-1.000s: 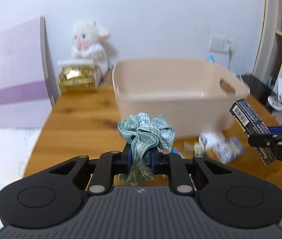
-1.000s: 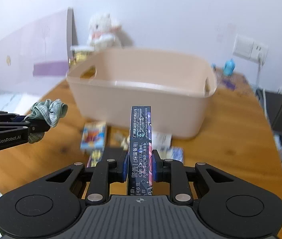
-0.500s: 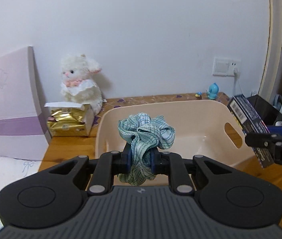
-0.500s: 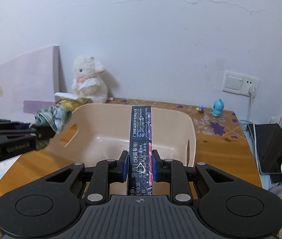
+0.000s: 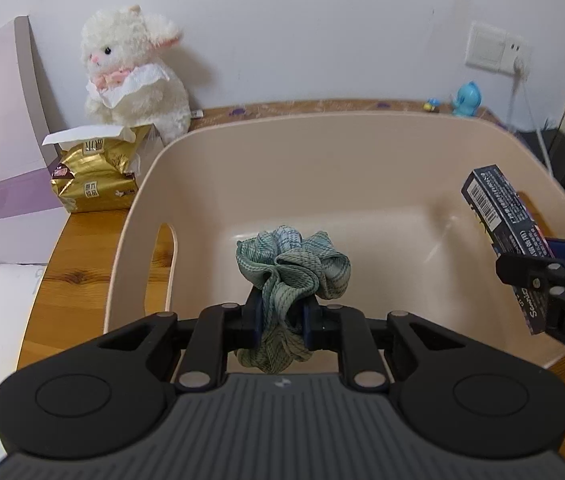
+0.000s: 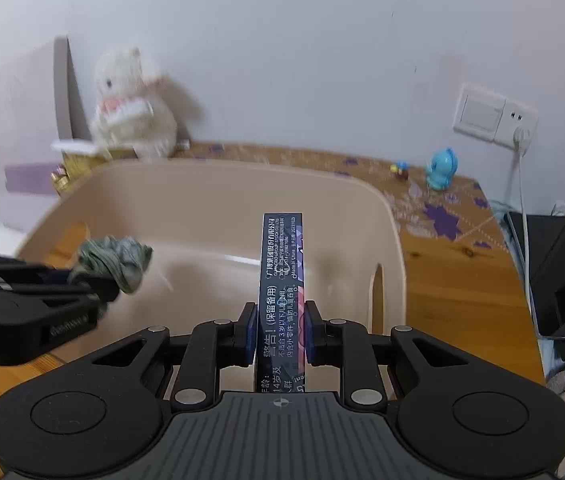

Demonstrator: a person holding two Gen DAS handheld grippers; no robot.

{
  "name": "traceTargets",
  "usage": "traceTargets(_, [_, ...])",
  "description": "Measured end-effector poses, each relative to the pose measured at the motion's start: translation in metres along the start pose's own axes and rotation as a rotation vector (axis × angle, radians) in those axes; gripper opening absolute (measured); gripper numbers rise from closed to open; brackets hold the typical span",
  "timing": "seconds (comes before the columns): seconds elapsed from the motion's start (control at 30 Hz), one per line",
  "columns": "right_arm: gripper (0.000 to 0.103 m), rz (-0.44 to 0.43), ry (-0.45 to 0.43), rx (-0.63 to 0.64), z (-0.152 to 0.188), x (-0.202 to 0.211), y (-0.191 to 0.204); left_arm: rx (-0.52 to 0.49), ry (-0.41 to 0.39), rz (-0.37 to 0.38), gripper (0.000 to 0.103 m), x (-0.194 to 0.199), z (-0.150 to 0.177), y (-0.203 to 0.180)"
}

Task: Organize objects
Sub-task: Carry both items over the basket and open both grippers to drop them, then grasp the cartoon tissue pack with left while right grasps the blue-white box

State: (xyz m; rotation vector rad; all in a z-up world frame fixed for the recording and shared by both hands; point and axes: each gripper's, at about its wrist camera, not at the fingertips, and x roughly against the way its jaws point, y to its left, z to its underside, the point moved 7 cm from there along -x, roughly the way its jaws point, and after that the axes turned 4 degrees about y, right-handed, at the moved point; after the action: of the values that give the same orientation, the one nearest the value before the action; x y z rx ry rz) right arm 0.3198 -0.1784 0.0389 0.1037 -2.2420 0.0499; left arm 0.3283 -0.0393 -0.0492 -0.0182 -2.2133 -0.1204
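My left gripper [image 5: 281, 316] is shut on a green striped scrunchie [image 5: 294, 264] and holds it over the near part of an empty beige plastic tub [image 5: 346, 148]. My right gripper [image 6: 280, 330] is shut on a dark printed box [image 6: 281, 280], held upright over the tub [image 6: 210, 192]. In the left wrist view the box [image 5: 502, 224] and the right gripper [image 5: 538, 276] hang over the tub's right side. In the right wrist view the left gripper [image 6: 94, 288] and the scrunchie [image 6: 116, 258] hang over the tub's left side.
A white plush rabbit [image 5: 134, 68] and a gold tissue pack [image 5: 94, 176] stand behind the tub on the left of the wooden table [image 5: 70, 260]. A blue figurine [image 6: 440, 168] and a wall socket [image 6: 494, 118] are at the back right. A black box [image 6: 554, 272] is on the right.
Both grippers have moved forward and tilted down over the tub, so its inside fills the views. Each holds the same object as before.
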Motion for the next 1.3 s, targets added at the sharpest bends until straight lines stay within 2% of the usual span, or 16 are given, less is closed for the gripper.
traceTargets(0.1, [0.022, -0.002, 0.035, 0.003, 0.004, -0.011, 0.000, 0.010, 0.006, -0.003, 0.030, -0.003, 0.001, 0.004])
traceTargets(0.13, [0.027, 0.000, 0.035, 0.002, 0.005, -0.011, 0.000, 0.013, 0.002, -0.003, 0.044, -0.002, 0.001, 0.004])
traceTargets(0.2, [0.035, -0.009, 0.015, 0.012, 0.006, -0.006, 0.000, 0.022, -0.021, -0.010, 0.063, 0.004, 0.000, 0.007])
traceTargets(0.27, [0.048, -0.020, -0.013, 0.012, 0.007, 0.004, -0.002, 0.035, -0.068, -0.022, 0.072, 0.015, -0.001, 0.011])
traceTargets(0.33, [0.064, -0.032, -0.050, 0.010, 0.006, 0.017, -0.004, 0.057, -0.106, -0.044, 0.088, 0.026, -0.002, 0.016])
traceTargets(0.37, [0.067, -0.032, -0.069, 0.012, 0.006, 0.025, -0.005, 0.069, -0.131, -0.056, 0.090, 0.033, -0.001, 0.019])
traceTargets(0.43, [0.079, -0.024, -0.102, 0.023, 0.009, 0.038, -0.005, 0.070, -0.165, -0.070, 0.092, 0.047, 0.001, 0.022])
traceTargets(0.5, [0.081, -0.020, -0.132, 0.037, 0.012, 0.052, -0.005, 0.055, -0.179, -0.070, 0.092, 0.060, 0.004, 0.023])
traceTargets(0.6, [0.098, -0.021, -0.168, 0.032, 0.019, 0.068, -0.009, 0.064, -0.194, -0.060, 0.092, 0.076, 0.013, 0.026])
traceTargets(0.63, [0.100, -0.025, -0.180, 0.030, 0.021, 0.073, -0.009, 0.070, -0.197, -0.056, 0.093, 0.081, 0.017, 0.027])
traceTargets(0.7, [0.101, -0.028, -0.194, 0.024, 0.028, 0.081, -0.012, 0.077, -0.199, -0.057, 0.098, 0.088, 0.026, 0.028])
traceTargets(1.03, [0.103, -0.020, -0.194, 0.010, 0.074, 0.096, -0.019, 0.058, -0.184, -0.056, 0.098, 0.097, 0.070, 0.027])
traceTargets(1.3, [0.103, 0.014, -0.082, 0.032, 0.114, 0.064, -0.021, 0.054, -0.072, -0.013, 0.098, 0.057, 0.103, 0.022])
